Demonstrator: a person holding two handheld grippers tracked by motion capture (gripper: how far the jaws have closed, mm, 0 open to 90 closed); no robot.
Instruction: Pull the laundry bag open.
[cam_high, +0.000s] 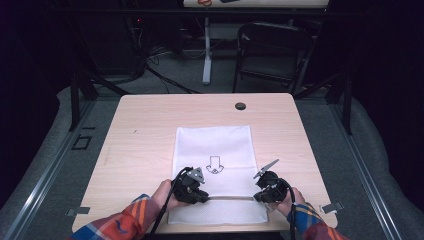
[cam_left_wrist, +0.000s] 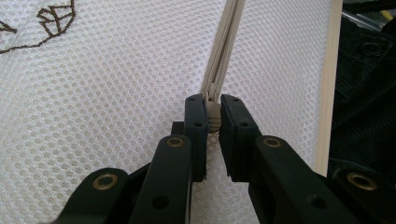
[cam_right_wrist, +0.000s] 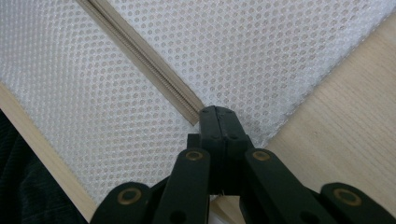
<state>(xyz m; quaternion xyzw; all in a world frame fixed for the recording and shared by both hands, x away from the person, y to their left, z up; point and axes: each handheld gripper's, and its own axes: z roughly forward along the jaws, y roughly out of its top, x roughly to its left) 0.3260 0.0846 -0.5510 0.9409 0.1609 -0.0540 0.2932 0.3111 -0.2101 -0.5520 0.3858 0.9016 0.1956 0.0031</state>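
Two grips frame the move: the left hand-held gripper (cam_left_wrist: 213, 122) pinches the zipper pull (cam_left_wrist: 213, 119), the right hand-held gripper (cam_right_wrist: 223, 122) clamps the mesh bag (cam_high: 214, 145) at lower right; zipper (cam_high: 235, 198) runs left–right between them.

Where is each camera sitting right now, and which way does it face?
High view: above the near table edge, looking forward and down on the mesh bag; both forearms and grippers show.
Left gripper view: rides the left gripper, looking along its fingers, shut on the zipper pull.
Right gripper view: rides the right gripper, fingers shut at the zipper's end.
Both gripper views share the zipper.
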